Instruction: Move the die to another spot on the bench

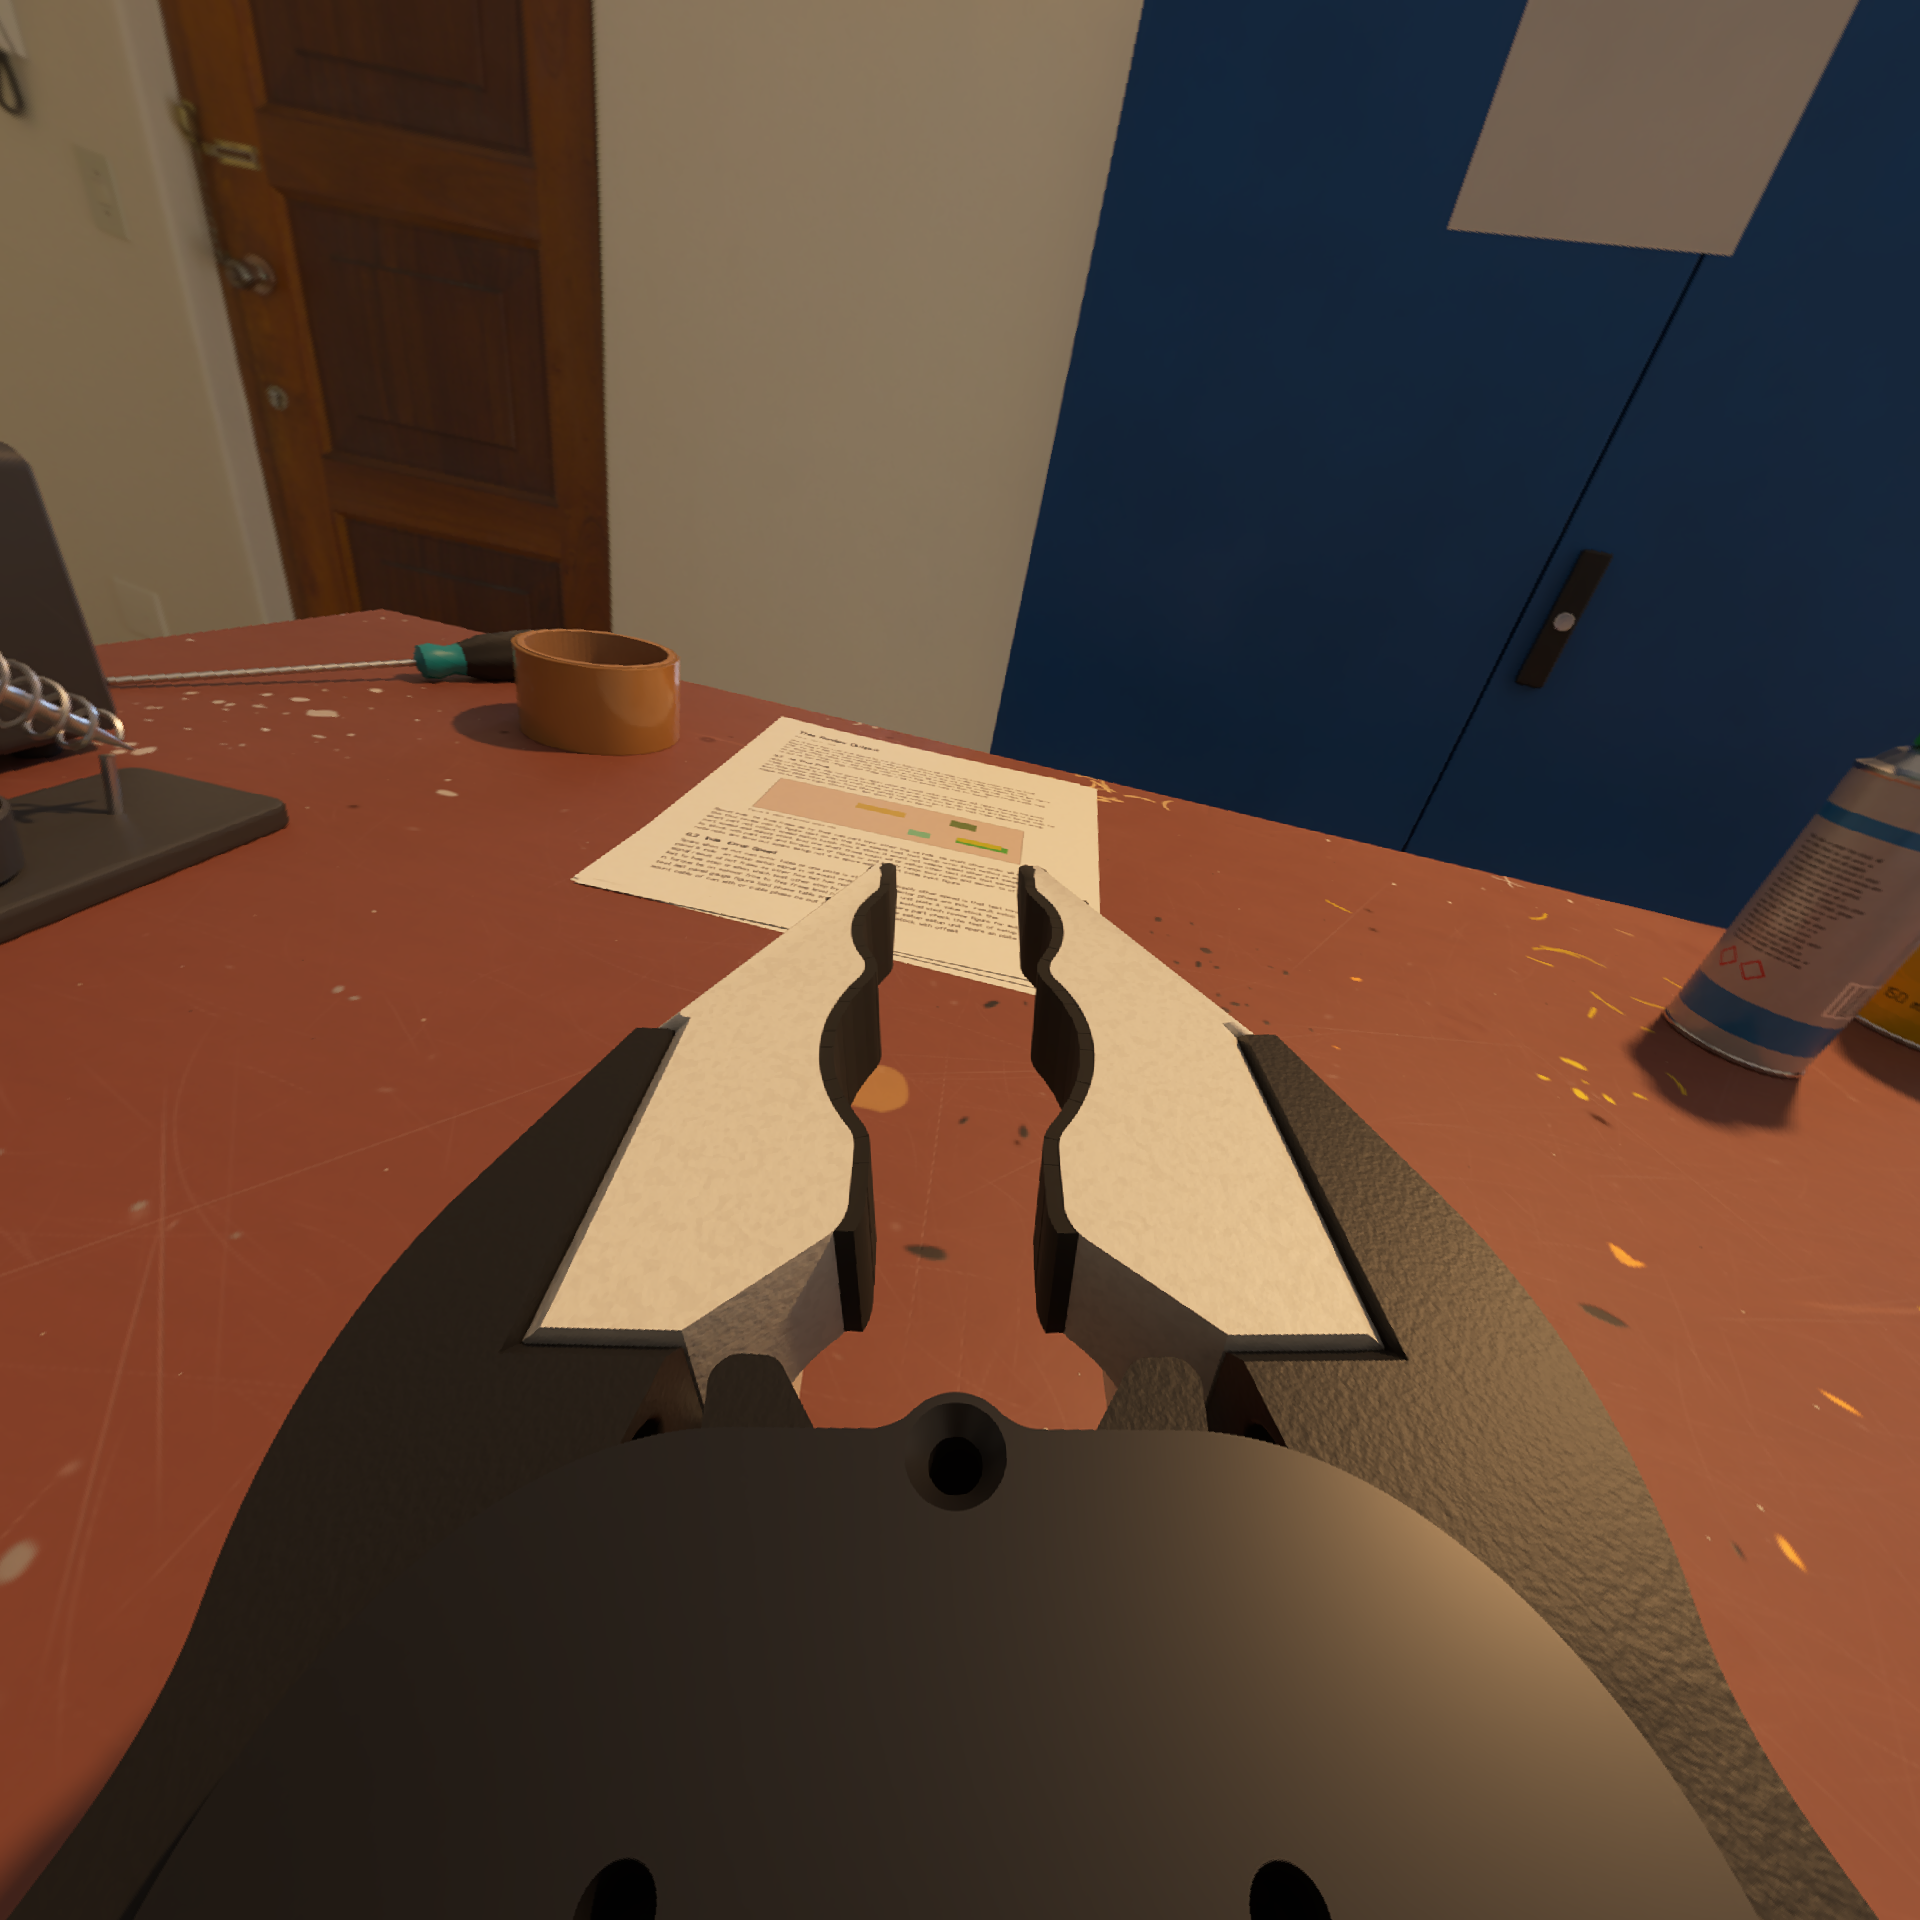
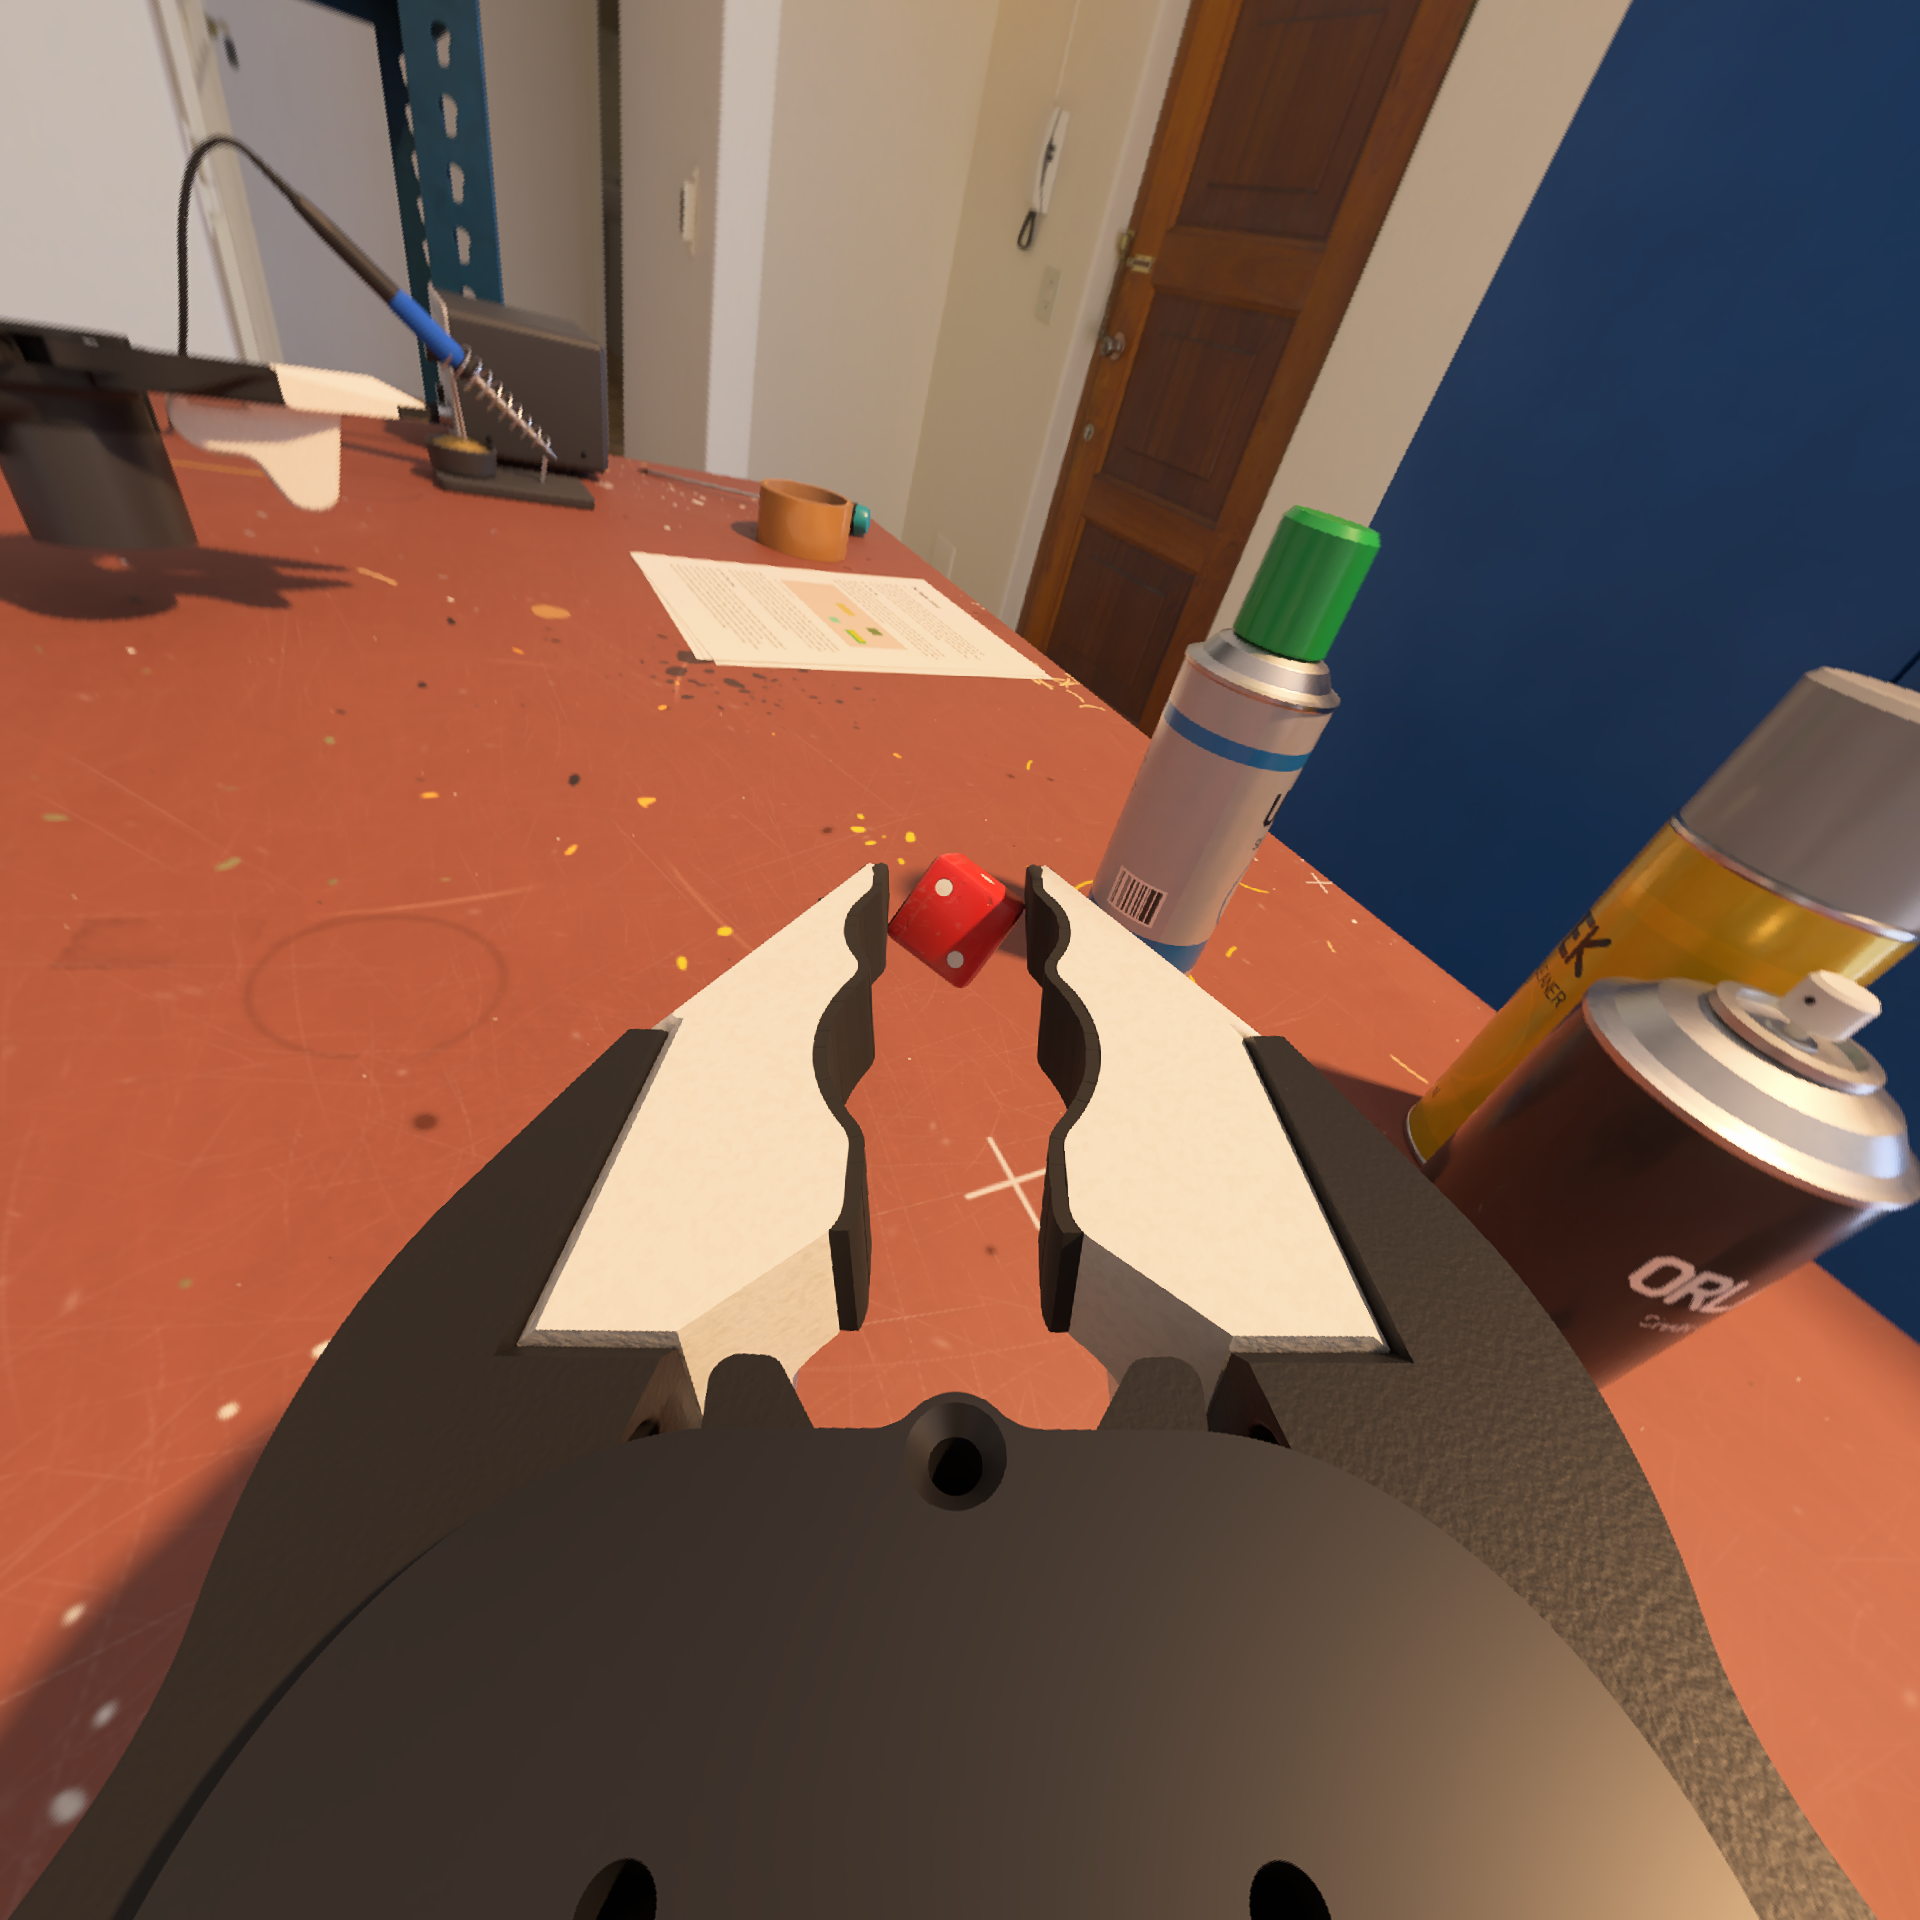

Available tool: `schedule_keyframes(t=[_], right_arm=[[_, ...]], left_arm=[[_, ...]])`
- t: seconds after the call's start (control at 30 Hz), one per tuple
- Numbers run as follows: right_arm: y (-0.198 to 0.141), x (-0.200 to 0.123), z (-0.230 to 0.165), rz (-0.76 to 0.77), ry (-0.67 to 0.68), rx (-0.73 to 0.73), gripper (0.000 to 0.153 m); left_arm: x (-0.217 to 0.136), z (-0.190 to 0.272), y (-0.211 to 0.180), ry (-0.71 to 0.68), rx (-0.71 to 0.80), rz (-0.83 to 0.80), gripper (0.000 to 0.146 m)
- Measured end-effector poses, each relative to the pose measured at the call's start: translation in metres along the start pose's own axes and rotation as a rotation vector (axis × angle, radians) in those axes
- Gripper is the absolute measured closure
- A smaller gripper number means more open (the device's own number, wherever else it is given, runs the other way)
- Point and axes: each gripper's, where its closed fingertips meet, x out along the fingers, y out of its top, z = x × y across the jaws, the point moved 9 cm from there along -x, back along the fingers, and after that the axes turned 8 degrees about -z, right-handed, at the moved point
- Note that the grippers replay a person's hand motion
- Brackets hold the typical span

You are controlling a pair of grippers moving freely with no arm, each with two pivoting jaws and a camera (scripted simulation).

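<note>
Paint-flecked red benchtop [image 2: 312, 831], wooden door [image 2: 1226, 364] and blue cabinet [image 2: 1662, 416] behind it, and all the action is on the right-hand side. The red die [image 2: 951, 916] sits tilted, one corner down, right between the tips of the right gripper [image 2: 956, 894]. Those jaws stand only die-wide apart, and the die looks wedged between them at the very ends. Whether it is lifted off the bench or resting on it, I cannot tell.

That is a thin grip. With a corner-on die pinched only at the tips, any twist or quick swing could squirt it out, and it would roll.

Look at the neighbours, too: the green-capped spray can [image 2: 1226, 769] stands just right of the die, with a yellow can [image 2: 1714, 914] and a brown can [image 2: 1704, 1174] nearer on the right. A sweep rightward risks knocking one over the bench edge close behind them. Open benchtop to the left looks the safer way.

Over on the left, the left gripper [image 1: 956, 883] hovers with its jaws a narrow gap apart, holding nothing, pointed at the printed sheet [image 1: 883, 821], with the tape roll [image 1: 597, 686], a screwdriver [image 1: 457, 657] and the soldering stand [image 1: 94, 790] beyond. It is well apart from the die, so collision there seems unlikely.
</note>
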Motion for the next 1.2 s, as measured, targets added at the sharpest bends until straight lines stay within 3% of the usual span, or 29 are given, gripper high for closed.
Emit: schedule_keyframes(t=[0.17,0.33,0.47,0.57,0.67,0.8,1.07,1.2], right_arm=[[-0.001,0.008,-0.006,-0.034,-0.006,-0.077,0.127],[-0.001,0.014,-0.011,-0.054,0.021,-0.083,0.127],[0.002,0.03,-0.026,-0.093,0.178,-0.033,0.127],[0.006,0.052,-0.048,-0.191,0.326,0.008,0.127],[0.009,0.077,-0.073,-0.294,0.389,-0.001,0.127],[0.007,0.107,-0.104,-0.524,0.522,-0.029,0.127],[0.0,0.132,-0.132,-0.719,0.613,-0.145,0.127],[0.011,0.134,-0.128,-0.686,0.672,-0.093,0.106]], left_arm=[[-0.001,-0.002,0.0,0.021,-0.03,0.005,0.14],[-0.002,-0.002,0.0,-0.004,-0.033,0.007,0.143],[-0.003,-0.002,0.0,-0.018,-0.04,0.011,0.144],[-0.003,-0.003,0.0,-0.032,-0.056,0.013,0.145],[-0.003,-0.003,0.0,-0.037,-0.063,0.015,0.145],[-0.004,-0.006,0.001,-0.061,-0.087,0.042,0.146],[-0.004,-0.006,0.001,-0.082,-0.078,0.06,0.146],[-0.004,-0.008,0.002,-0.1,-0.096,0.075,0.146]])
